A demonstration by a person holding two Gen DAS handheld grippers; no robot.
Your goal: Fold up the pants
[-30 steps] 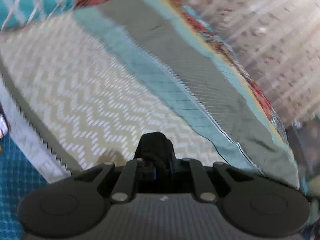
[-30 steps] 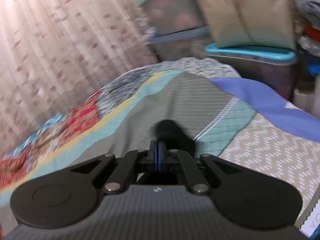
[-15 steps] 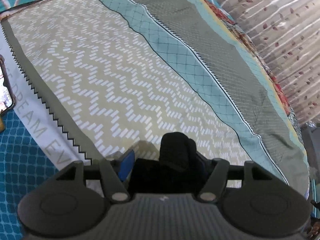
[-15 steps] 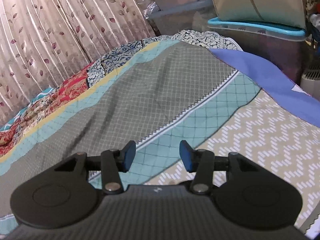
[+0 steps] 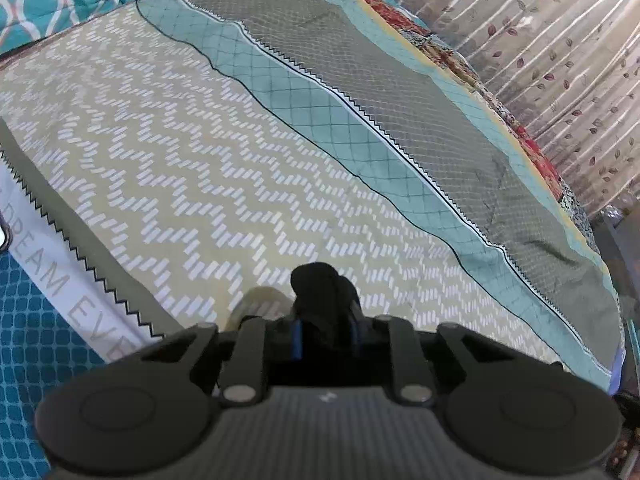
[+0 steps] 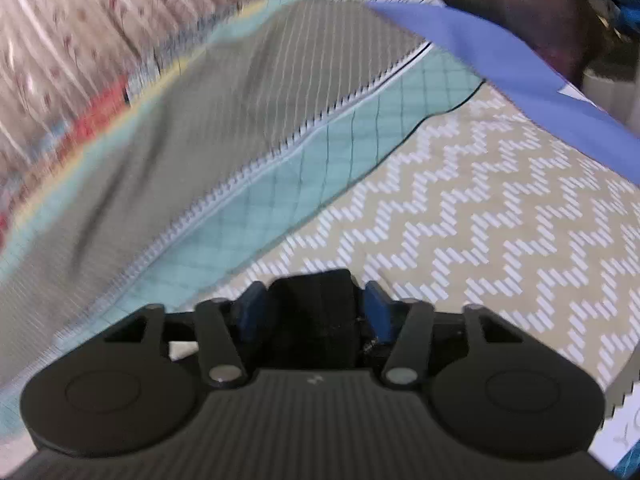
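Observation:
The pants show only as black cloth. In the left wrist view a bunched fold of the black pants [image 5: 323, 284] sticks up between the blue pads, and my left gripper [image 5: 325, 332] is closing, its pads pressing on the fold. In the right wrist view a flat piece of the black pants [image 6: 312, 300] fills the gap between the blue pads [image 6: 251, 314]. My right gripper [image 6: 314, 310] stands about half wide, still opening, low over the bed. The rest of the pants is hidden under both grippers.
Everything lies on a bed sheet [image 5: 192, 160] with beige chevron, teal and grey bands. A leaf-print curtain [image 5: 560, 64] hangs along the far side. A blue cloth [image 6: 500, 64] and a storage bin [image 6: 520, 4] are at one end, a teal pillow [image 5: 60, 4] at the other.
The left jaws opened around the black cloth and then closed on it. The right gripper opened, dropped toward the bed, and now has black cloth between its pads.

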